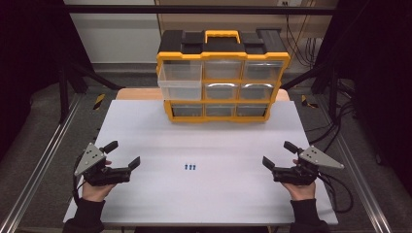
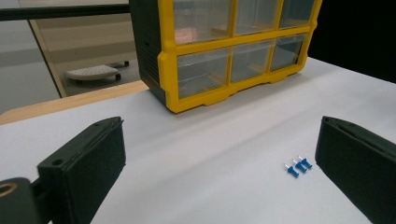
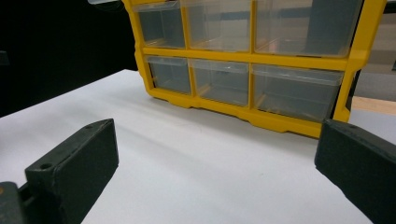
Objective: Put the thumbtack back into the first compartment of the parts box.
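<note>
A white rectangular tabletop lies on a light wooden board whose edge shows at the far side, all standing on a grey speckled floor with silver aluminium rails running along both sides. Black frame struts and dark curtains close in left and right, and beyond the table stand a pale wall and a tan panel with black cables hanging before it. In the left gripper view a low grey wheeled base, perhaps a footrest, sits on the floor.
</note>
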Demonstrator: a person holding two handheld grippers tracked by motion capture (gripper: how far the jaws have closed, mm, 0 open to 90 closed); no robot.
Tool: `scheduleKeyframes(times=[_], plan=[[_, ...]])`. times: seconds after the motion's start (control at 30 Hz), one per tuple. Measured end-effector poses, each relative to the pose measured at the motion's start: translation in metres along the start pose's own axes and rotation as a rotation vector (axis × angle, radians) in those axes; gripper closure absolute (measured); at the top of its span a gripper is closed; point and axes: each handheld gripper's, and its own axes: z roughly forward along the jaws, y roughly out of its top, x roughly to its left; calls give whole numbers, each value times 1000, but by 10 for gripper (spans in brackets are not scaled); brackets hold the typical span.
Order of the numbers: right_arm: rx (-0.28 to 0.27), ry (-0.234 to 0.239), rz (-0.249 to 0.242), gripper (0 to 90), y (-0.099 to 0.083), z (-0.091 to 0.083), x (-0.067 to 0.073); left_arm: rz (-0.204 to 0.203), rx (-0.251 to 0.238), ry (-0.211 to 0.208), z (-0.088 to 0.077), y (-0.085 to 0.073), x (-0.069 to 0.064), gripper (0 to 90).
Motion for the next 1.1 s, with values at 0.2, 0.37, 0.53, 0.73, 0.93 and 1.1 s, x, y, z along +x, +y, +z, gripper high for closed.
scheduleKeyframes(times=[0.2,0.37,0.53,0.73,0.93,1.1], plan=[[3,-1,2,6,-1,0,-1,3,3,-12,2,2,-2,16],[-2,0,4,6,0,0,-2,5,4,-25,4,5,-6,17],[-6,-5,0,6,0,-2,-3,13,0,-37,6,9,-9,17],[1,-3,-2,6,-1,0,-1,16,7,-47,14,15,-14,19],[-5,1,-4,6,0,-1,-1,17,20,-62,25,20,-21,21],[-4,3,-14,6,-1,0,-1,16,16,-79,34,28,-28,22]])
